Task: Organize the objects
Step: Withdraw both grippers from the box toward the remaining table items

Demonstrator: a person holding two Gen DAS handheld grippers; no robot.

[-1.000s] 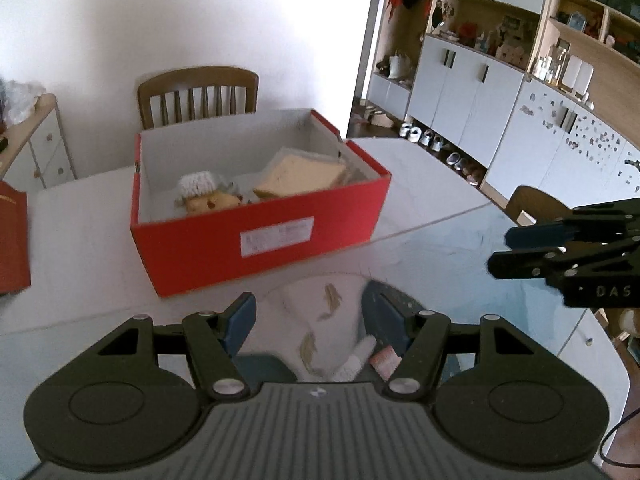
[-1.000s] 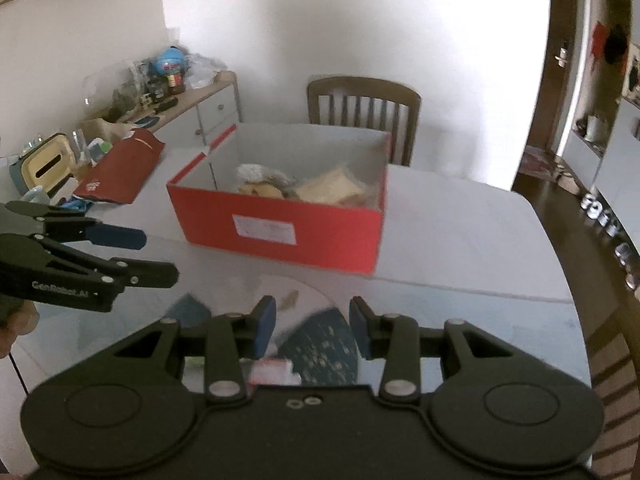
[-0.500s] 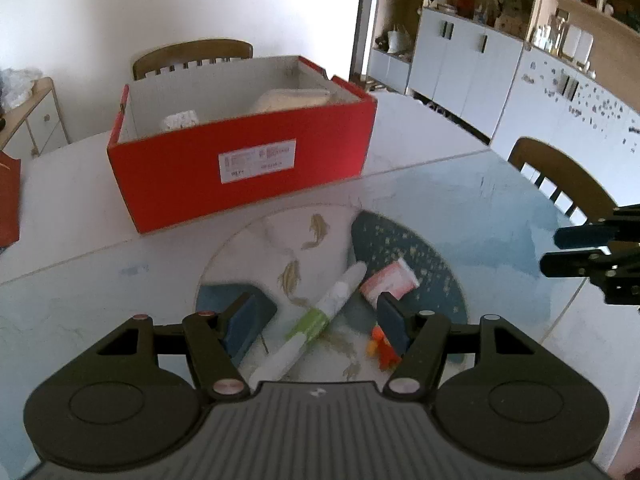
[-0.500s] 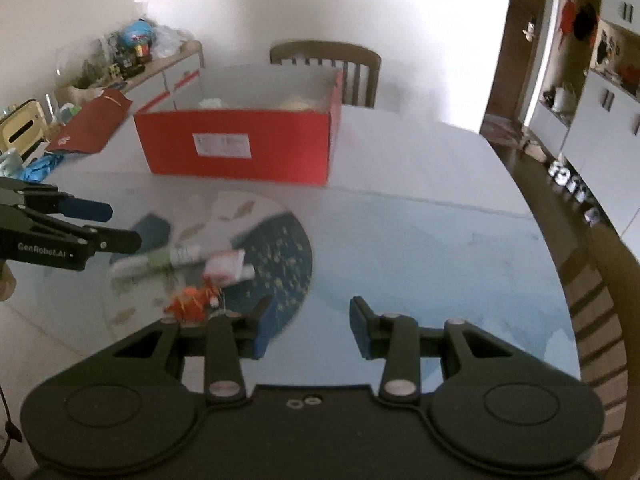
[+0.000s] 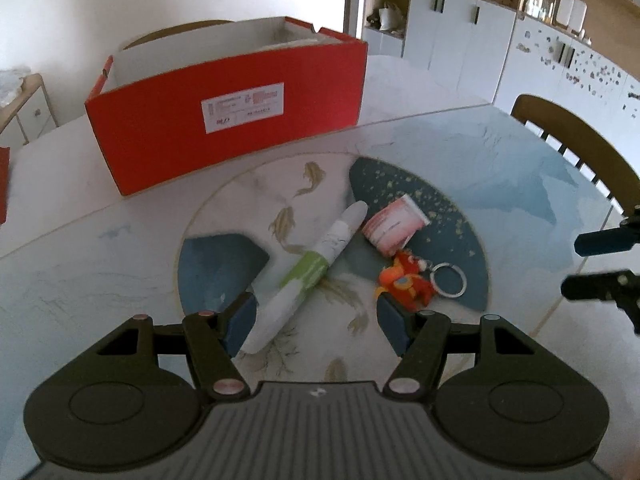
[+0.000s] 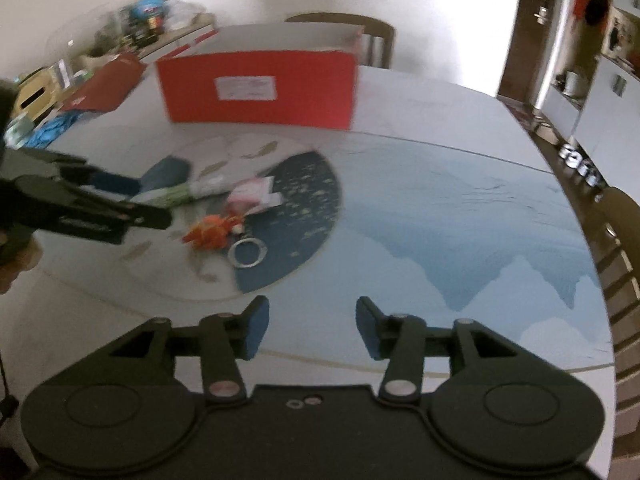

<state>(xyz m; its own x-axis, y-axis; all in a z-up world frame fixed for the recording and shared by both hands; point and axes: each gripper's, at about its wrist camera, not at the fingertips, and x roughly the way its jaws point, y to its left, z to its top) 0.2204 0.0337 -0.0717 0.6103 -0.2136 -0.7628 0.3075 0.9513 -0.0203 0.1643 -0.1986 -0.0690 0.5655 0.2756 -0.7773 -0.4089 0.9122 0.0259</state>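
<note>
A red shoebox stands open at the far side of the table and also shows in the right wrist view. Nearer lie a white and green tube, a small pink packet and an orange plush keychain with a metal ring. My left gripper is open and empty, low over the table with the tube's near end between its fingers. My right gripper is open and empty, to the right of the objects. The tube, packet and keychain show blurred there.
The table has a printed glass top with a round fish pattern. A wooden chair stands at the right and another behind the box. A red folder and clutter lie at the far left. White cabinets line the right wall.
Both grippers have pulled back from the box and dropped lower. The tube, packet and keychain came into view, and the left gripper now straddles the tube's near end.
</note>
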